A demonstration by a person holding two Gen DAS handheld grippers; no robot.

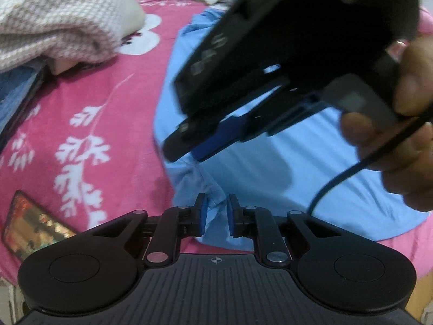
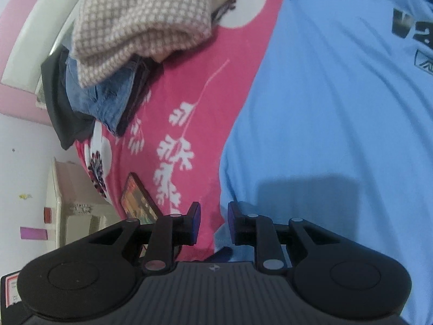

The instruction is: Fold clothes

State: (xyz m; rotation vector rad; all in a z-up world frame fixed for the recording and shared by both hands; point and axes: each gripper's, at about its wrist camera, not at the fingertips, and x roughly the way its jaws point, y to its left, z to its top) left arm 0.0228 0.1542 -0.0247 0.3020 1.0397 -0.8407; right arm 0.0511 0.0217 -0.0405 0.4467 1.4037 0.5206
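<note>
The left wrist view shows the left gripper with its blue-padded fingers a narrow gap apart, a bunched fold of the light blue cotton T-shirt pushed up between them; whether the pads actually pinch it cannot be told. The right gripper hangs blurred above the shirt, held by a bare hand. In the right wrist view, the right gripper's fingers stand apart, holding nothing, over the shirt's edge. The T-shirt lies spread on the pink floral bedsheet, dark print near one edge. A stack of folded clothes and a phone lie beside it.
</note>
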